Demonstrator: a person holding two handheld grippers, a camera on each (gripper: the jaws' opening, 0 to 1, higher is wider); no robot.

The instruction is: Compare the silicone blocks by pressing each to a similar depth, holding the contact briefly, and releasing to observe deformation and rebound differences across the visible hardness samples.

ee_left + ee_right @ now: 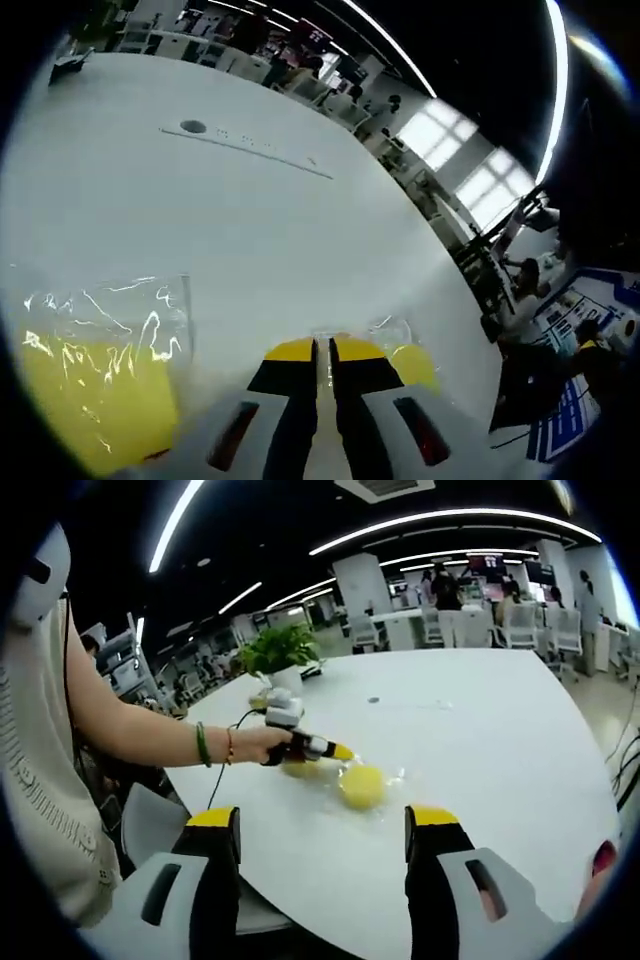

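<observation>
Yellow silicone shows through crinkled clear wrap in both views; in the left gripper view we see one wrapped block (100,395) low on the left of the white table (250,230), and a second, smaller-looking yellow block (412,362) just beyond and to the right of the left gripper (323,350); that gripper's yellow-tipped black jaws stand pressed nearly together with only a thin slit between them, and we see nothing held in it; whether its tips touch the block beside them we cannot tell.

In the right gripper view we see the right gripper (322,820) with its jaws spread wide apart and nothing between them, hovering at the near edge of the table (480,730); well ahead of it lies a round yellow block (362,785) in its glinting wrap, and just behind that a second yellowish block (298,770), partly hidden; a hand (262,745) with a green bracelet and a thinner band on the wrist holds the left gripper (342,751) from the left, its yellow tip reaching to the upper edge of the round block, though we cannot tell if it presses in; a cable trails from it across the table; a potted plant (275,652) stands at the far left end of the table; office chairs, desks and standing people fill the room behind, under long ceiling lights.
</observation>
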